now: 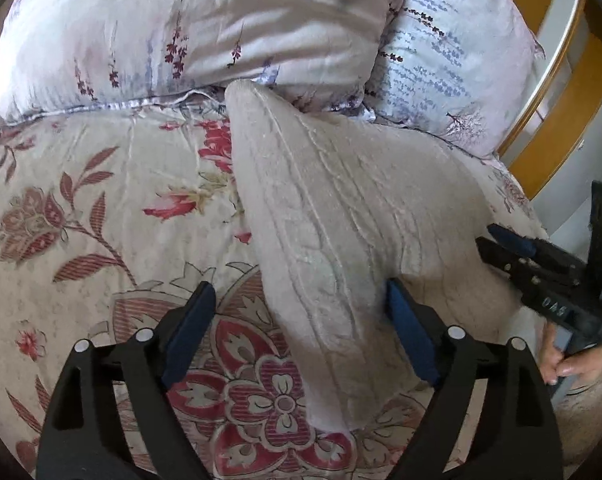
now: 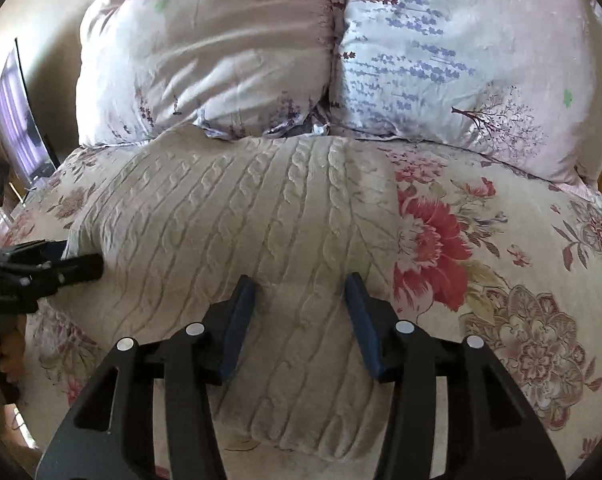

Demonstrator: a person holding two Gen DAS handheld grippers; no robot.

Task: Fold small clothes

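Soft, limp cable-knit garment (image 2: 237,240) on floral bed (image 2: 521,320), likely light and floppy, best pinched at its 6 o'clock hem; left hand-held gripper (image 1: 301,332) spread astride it, right hand-held gripper (image 2: 301,320) spread above it.

Sweater (image 2: 237,216) far edge tucked out of sight under pillows (image 2: 341,60). Left of sweater, left gripper (image 2: 81,266) fingertips pressed into knit, gap unreadable. Below it, hand cropped by frame.
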